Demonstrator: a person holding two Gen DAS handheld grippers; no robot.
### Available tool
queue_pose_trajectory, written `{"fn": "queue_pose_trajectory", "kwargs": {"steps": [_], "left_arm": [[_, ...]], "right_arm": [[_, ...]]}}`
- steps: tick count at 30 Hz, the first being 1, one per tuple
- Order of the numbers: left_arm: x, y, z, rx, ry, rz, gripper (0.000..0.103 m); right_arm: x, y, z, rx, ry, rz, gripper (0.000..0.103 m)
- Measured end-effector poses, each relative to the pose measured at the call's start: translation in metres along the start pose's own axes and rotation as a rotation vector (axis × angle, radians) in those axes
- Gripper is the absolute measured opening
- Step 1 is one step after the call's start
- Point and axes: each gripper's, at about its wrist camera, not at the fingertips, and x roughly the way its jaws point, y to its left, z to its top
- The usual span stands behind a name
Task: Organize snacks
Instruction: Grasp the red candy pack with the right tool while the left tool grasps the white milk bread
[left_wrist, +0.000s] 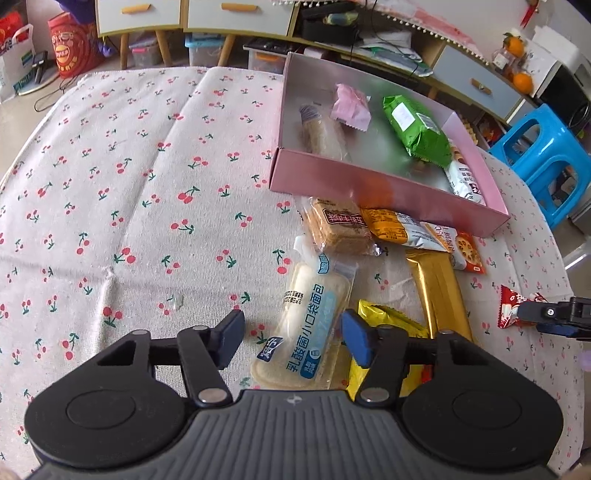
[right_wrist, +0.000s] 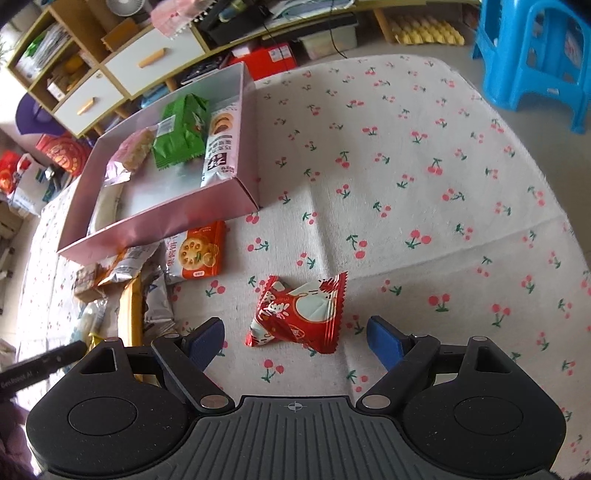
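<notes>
A white bread packet with a blue label (left_wrist: 310, 317) lies on the cherry-print cloth between the pads of my left gripper (left_wrist: 293, 336). The pads stand apart and a gap shows on the left side. Beside the bread packet lie a yellow packet (left_wrist: 388, 321), a gold packet (left_wrist: 439, 291) and a brown cake packet (left_wrist: 340, 229). The pink box (left_wrist: 369, 192) behind them holds a green packet (left_wrist: 417, 129), a pink one (left_wrist: 351, 107) and others. My right gripper (right_wrist: 295, 339) is open around a red snack packet (right_wrist: 299, 314), not touching it.
An orange biscuit packet (right_wrist: 199, 251) lies against the pink box's (right_wrist: 166, 221) front wall. A blue plastic stool (right_wrist: 535, 55) stands past the table's far right edge. Drawer cabinets (left_wrist: 236, 14) line the back. Bare cloth (left_wrist: 110, 184) spreads left of the box.
</notes>
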Motion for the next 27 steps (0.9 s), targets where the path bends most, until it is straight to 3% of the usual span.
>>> {"fn": "queue_pose_trajectory", "kwargs": {"steps": [5, 14, 27], "left_arm": [[0.000, 0.002, 0.001, -0.001, 0.010, -0.022, 0.042], [-0.002, -0.002, 0.002, 0.028, 0.022, -0.032, 0.026], [-0.010, -0.001, 0.000, 0.043, 0.020, -0.033, 0.017]], "right_arm": [[0.003, 0.001, 0.003, 0.021, -0.006, -0.008, 0.083], [0.004, 0.004, 0.004, 0.008, -0.018, -0.029, 0.045], [-0.004, 0.011, 0.005, -0.017, -0.045, -0.020, 0.039]]}}
